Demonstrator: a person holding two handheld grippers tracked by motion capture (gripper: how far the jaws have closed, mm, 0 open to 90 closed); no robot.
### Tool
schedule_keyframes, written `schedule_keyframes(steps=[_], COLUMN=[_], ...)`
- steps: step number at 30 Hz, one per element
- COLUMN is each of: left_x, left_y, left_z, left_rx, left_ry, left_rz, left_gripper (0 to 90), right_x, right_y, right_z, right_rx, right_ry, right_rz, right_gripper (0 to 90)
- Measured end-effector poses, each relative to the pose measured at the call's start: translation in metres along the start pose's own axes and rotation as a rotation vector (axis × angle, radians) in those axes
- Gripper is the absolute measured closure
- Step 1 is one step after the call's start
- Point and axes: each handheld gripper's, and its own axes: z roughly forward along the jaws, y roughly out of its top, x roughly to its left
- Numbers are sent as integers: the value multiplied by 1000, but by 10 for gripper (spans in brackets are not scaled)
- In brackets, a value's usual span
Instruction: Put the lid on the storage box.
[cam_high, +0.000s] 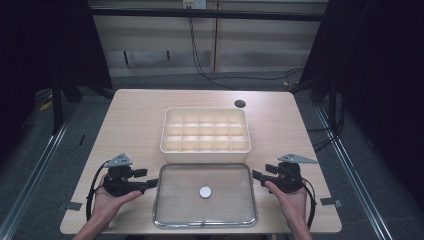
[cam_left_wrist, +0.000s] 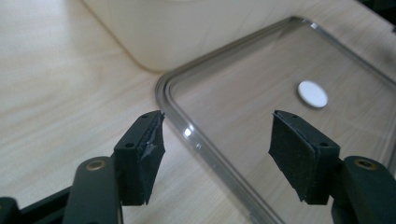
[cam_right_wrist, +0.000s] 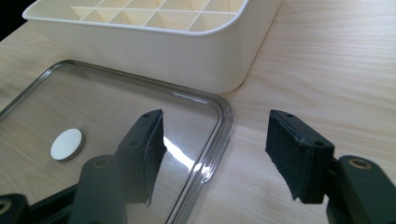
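Flanking tray — claws seemingly apart

Left gripper held low in the left hand, jaws spread wide, pointing inward to the right. Right gripper held low in the right hand, jaws likewise spread wide, pointing inward to the left. Both forearms entering from the near edge, angled slightly toward each other, cables looping beside the wrists
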Motion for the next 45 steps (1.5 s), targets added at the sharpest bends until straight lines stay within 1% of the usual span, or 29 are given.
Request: schedule_keyframes(steps=[1,4,5,7,9,11,12,13,16,17,19,21,24,25,26,27,29,31,32,33,34,35,36,37,38,39,42,44,45], left_x=[1,3,5,7,9,10,10,10,8,6,6,3,0,-1,-3,-3,-4,-7,-7,-7,-8,-9,-9,-10,-10,-10,-10,-11,-10], left_y=[-2,-6,-9,-11,-12,-12,-12,-12,-12,-12,-12,-12,-11,-12,-12,-12,-12,-12,-12,-12,-12,-12,-12,-13,-13,-13,-13,-13,-13], left_z=[1,3,6,8,11,14,15,16,19,21,22,25,26,27,28,28,29,30,30,31,31,31,31,31,31,31,31,31,31], left_rx=[3,8,20,28,47,53,51,58,66,69,73,76,86,92,103,103,102,107,107,101,106,107,107,105,105,105,107,103,104], left_ry=[-3,-8,-3,-3,-2,-7,-5,-5,-1,-7,-10,-23,-22,-32,-9,-9,-23,-30,-30,-30,-26,-25,-25,-12,-12,-13,-15,-11,-12], left_rz=[3,-6,-9,-12,-17,-16,-18,-8,2,7,8,8,16,25,38,38,35,48,48,50,52,58,58,65,65,61,63,65,66], left_gripper=[366,369,381,389,423,450,458,492,495,495,493,478,474,475,481,485,491,500,506,513,520,525,534,548,552,552,561,563,565], right_x=[1,2,3,4,5,4,4,4,4,4,4,4,4,4,5,5,6,7,7,8,8,7,7,9,9,10,11,11,9], right_y=[-3,-5,-7,-7,-9,-12,-12,-13,-13,-13,-14,-14,-14,-15,-15,-15,-16,-16,-16,-17,-17,-18,-18,-19,-19,-19,-20,-20,-21], right_z=[6,9,13,13,15,20,21,25,27,29,31,32,32,33,33,33,35,37,37,37,38,38,38,40,40,41,42,42,41], right_rx=[14,26,35,39,40,54,61,69,71,81,79,81,79,81,89,89,99,105,105,107,111,116,116,130,130,124,120,112,102], right_ry=[7,9,9,7,0,-3,-2,-2,-5,-20,-28,-20,-19,-18,-15,-15,-15,-17,-17,-35,-40,-43,-43,-45,-45,-43,-41,-34,-21], right_rz=[-4,-16,-22,-22,-28,-24,-30,-30,-31,-34,-36,-57,-53,-55,-44,-44,-57,-62,-62,-45,-38,-43,-43,-36,-36,-48,-43,-15,25], right_gripper=[411,426,450,455,470,478,479,486,487,467,458,449,446,445,445,445,450,462,462,496,526,536,536,536,536,535,533,530,524])
